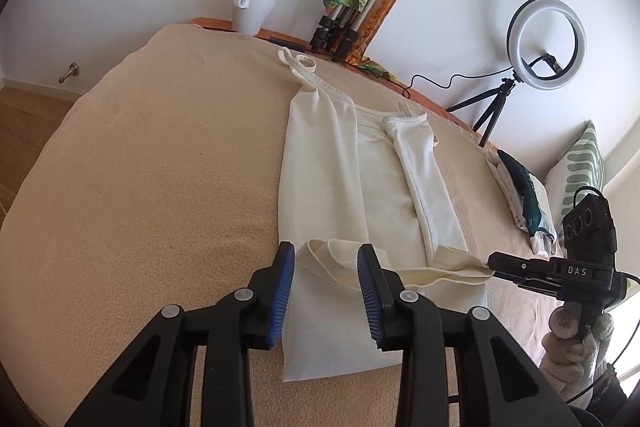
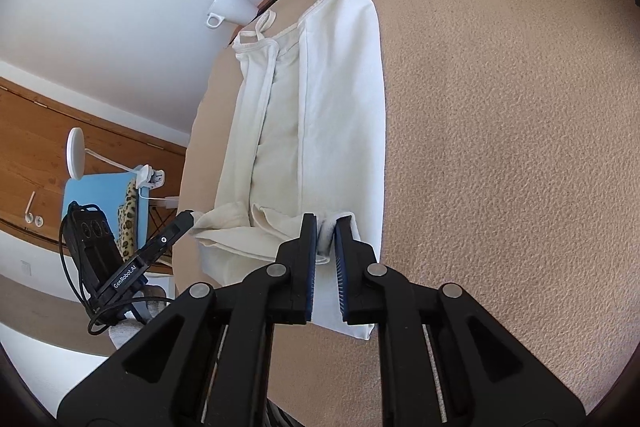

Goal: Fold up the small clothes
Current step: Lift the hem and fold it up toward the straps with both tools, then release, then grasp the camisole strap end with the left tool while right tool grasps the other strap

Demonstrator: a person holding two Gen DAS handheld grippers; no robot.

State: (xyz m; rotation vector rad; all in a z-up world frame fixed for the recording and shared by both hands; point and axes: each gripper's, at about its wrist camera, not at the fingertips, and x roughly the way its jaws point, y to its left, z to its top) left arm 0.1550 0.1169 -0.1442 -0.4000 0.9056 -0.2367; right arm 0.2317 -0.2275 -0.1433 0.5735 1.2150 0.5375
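Right wrist: right gripper (image 2: 326, 239) pinches camisole (image 2: 320, 99) hem; left wrist hides grip

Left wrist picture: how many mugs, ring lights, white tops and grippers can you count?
White ceramic mug: 1
Round ring light on a small black tripod: 1
White strappy cotton top: 1
Black two-finger grippers: 2 (left gripper, right gripper)
Total: 5

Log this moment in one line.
garment: white camisole, sides folded in | left gripper: open, astride hem | right gripper: shut on hem | surface: beige blanket
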